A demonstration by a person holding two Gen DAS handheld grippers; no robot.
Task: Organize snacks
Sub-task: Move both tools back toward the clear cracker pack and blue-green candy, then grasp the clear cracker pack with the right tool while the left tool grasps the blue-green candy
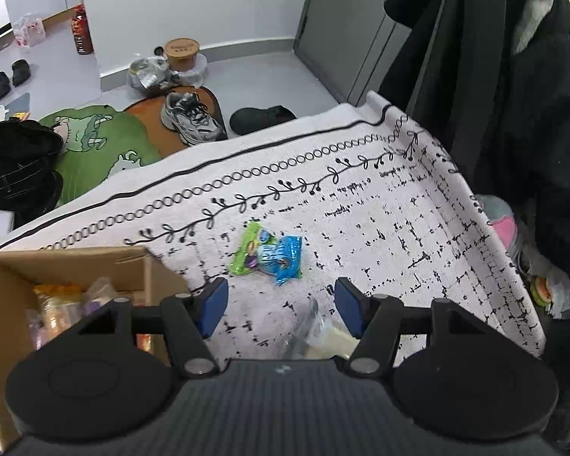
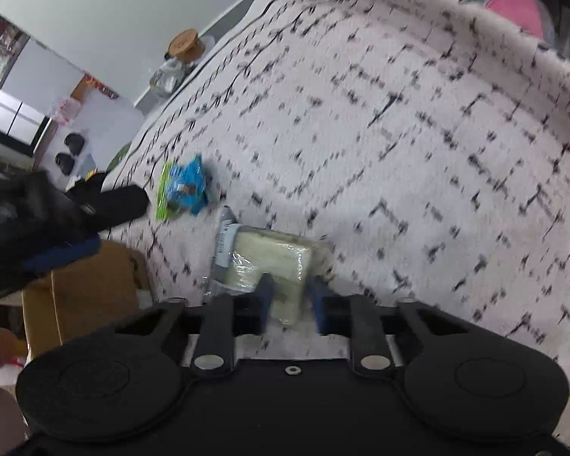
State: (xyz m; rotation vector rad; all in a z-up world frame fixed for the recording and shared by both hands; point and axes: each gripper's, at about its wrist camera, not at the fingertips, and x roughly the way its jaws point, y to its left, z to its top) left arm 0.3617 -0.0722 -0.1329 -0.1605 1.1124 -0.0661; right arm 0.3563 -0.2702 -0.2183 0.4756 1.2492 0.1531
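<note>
A desk (image 1: 380, 197) is covered by a white cloth printed with black marks. A cardboard box (image 1: 3, 285) holding packets is seen at its left edge. A clear-wrapped pale snack (image 2: 269, 262) lies near the middle of the cloth, with a green packet (image 1: 247, 250) and a blue packet (image 1: 285, 260) overlapping just beyond it. The left gripper (image 1: 281, 304) is held above the cloth, jaws wide apart and empty. The right gripper (image 2: 290, 300) is set at the pale snack, jaws partly closed around its near end.
</note>
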